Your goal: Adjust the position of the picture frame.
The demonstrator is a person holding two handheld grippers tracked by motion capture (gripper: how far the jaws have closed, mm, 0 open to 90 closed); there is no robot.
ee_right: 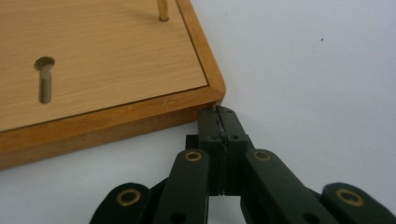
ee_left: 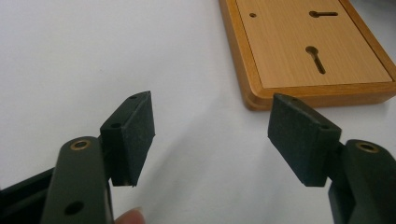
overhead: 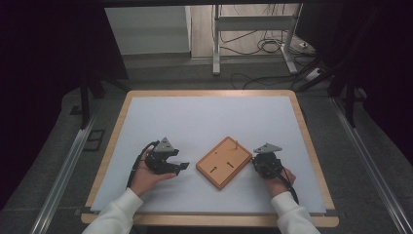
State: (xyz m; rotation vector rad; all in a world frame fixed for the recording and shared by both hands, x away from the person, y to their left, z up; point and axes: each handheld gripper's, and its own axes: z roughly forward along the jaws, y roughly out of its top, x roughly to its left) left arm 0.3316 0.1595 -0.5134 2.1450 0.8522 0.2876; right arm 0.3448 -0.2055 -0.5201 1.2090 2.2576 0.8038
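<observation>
A: Where does the wooden board [overhead: 224,162] sit?

B: It lies flat on the white table top [overhead: 204,117], a little right of centre towards the near edge, turned at an angle so that one corner points at the person. It lies between the two grippers.

A: What is on its face?

B: A lighter inset panel inside a darker rim, with two keyhole-shaped slots [ee_left: 316,58] cut into it and one small round hole [ee_left: 252,15]. A thin wooden peg [ee_right: 163,10] stands upright near one corner.

A: And the left gripper [overhead: 181,166]?

B: A hand [overhead: 145,176] holds it just left of the board, apart from it. In the left gripper view its jaws stand wide, with bare table between the two black pads [ee_left: 135,135]; the board's near corner lies just beyond the right-hand pad, not touching.

A: The right gripper [ee_right: 218,112]?

B: Its jaws are pressed together with nothing between them. In the right gripper view the joined tips sit right at the board's rounded corner, against the rim's side or a hair off it; I cannot tell which. In the high view that gripper sits at the board's right corner, held by the person's right hand [overhead: 277,183]

A: Sleeves?

B: White sleeves [overhead: 117,214] come in from the bottom edge
</observation>
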